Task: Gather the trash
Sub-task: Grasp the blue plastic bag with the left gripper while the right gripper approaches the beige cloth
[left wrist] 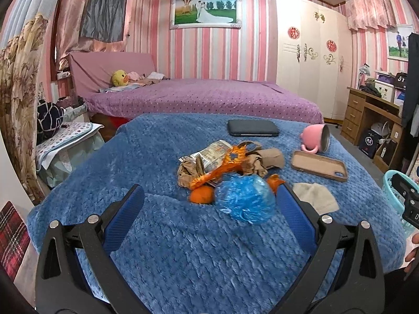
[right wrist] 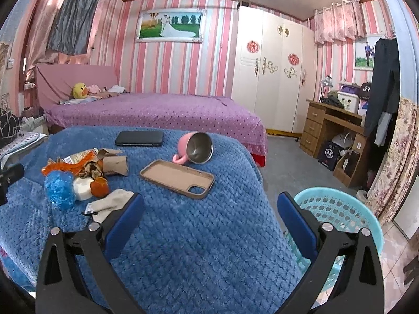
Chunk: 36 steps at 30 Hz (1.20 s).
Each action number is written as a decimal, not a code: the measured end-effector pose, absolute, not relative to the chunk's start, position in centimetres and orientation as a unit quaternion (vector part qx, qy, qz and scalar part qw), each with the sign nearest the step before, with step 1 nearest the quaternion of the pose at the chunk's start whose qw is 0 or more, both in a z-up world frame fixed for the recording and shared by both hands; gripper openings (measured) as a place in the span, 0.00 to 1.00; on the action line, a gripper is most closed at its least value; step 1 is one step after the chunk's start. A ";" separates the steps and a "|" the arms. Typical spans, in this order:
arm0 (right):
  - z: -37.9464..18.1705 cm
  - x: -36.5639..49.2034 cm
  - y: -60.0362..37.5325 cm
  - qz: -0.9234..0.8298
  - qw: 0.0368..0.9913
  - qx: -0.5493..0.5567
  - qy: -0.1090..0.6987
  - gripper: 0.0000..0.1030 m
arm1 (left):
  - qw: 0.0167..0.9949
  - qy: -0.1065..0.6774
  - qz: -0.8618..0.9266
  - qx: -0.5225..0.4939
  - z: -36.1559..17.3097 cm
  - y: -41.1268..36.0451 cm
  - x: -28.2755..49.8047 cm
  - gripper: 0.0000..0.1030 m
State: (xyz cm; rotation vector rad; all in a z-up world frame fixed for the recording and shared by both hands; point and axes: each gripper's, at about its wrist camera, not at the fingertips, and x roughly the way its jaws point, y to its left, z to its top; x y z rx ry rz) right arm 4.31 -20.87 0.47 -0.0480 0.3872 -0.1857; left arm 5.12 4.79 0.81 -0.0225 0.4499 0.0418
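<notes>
A pile of trash lies on the blue blanket [left wrist: 183, 235]: a crumpled blue plastic bag [left wrist: 244, 200], orange peel [left wrist: 201, 195], an orange wrapper [left wrist: 222, 167], brown paper scraps [left wrist: 188, 172] and a cardboard roll [left wrist: 271, 158]. My left gripper [left wrist: 209, 201] is open and empty, its fingers either side of the blue bag, just short of it. My right gripper [right wrist: 209, 206] is open and empty over the blanket's right edge, beside a turquoise basket [right wrist: 337, 209]. The pile also shows in the right wrist view, with the blue bag [right wrist: 59, 188] at the left.
On the blanket lie a brown phone case [left wrist: 319, 164], a tipped pink mug [left wrist: 315, 138], a black phone [left wrist: 252, 128] and a beige cloth [left wrist: 315, 197]. A purple bed [left wrist: 204, 99], wardrobe [left wrist: 309, 57] and wooden desk [left wrist: 366, 115] stand behind. The basket [left wrist: 395, 193] sits on the floor at the right.
</notes>
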 end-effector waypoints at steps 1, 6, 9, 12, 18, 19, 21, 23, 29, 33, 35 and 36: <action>0.3 4.6 -21.1 -0.093 0.976 -0.022 0.195 0.96 | 0.973 0.228 0.020 -0.011 0.7 4.7 5.6 0.95; -0.4 6.1 -22.0 -0.102 0.971 -0.018 0.216 0.96 | 0.965 0.262 0.027 0.008 -0.3 3.3 8.5 0.95; -0.7 6.6 -22.5 -0.106 0.970 -0.015 0.220 0.96 | 0.960 0.282 0.002 0.000 -1.1 2.6 9.8 0.95; -1.0 7.3 -22.9 -0.108 0.966 -0.016 0.233 0.96 | 0.957 0.291 -0.011 0.003 -1.7 1.6 10.7 0.95; -2.1 8.2 -23.2 -0.100 0.960 -0.008 0.260 0.96 | 0.943 0.331 -0.035 0.027 -3.6 0.2 12.2 0.62; -2.2 8.3 -23.2 -0.098 0.960 -0.006 0.262 0.96 | 0.940 0.337 -0.042 0.024 -3.8 0.1 12.4 0.47; -2.6 8.4 -23.2 -0.094 0.958 -0.001 0.269 0.96 | 0.938 0.344 -0.048 0.018 -3.9 0.4 12.4 0.32; -2.9 8.5 -23.0 -0.090 0.957 0.001 0.274 0.96 | 0.940 0.338 -0.049 0.006 -3.6 0.9 12.0 0.27; -2.3 8.3 -21.5 -0.072 0.963 -0.011 0.259 0.96 | 0.960 0.277 -0.038 -0.019 -1.1 2.8 7.8 0.26; -2.0 9.1 -19.6 -0.041 0.965 -0.015 0.258 0.96 | 0.964 0.265 -0.017 -0.010 -0.8 3.3 6.8 0.26; -2.1 9.7 -18.5 -0.023 0.965 -0.019 0.260 0.96 | 0.964 0.266 -0.014 -0.014 -0.7 3.8 6.8 0.26; -2.2 10.1 -17.7 -0.013 0.964 -0.025 0.263 0.96 | 0.964 0.266 -0.011 -0.015 -0.8 3.9 6.9 0.26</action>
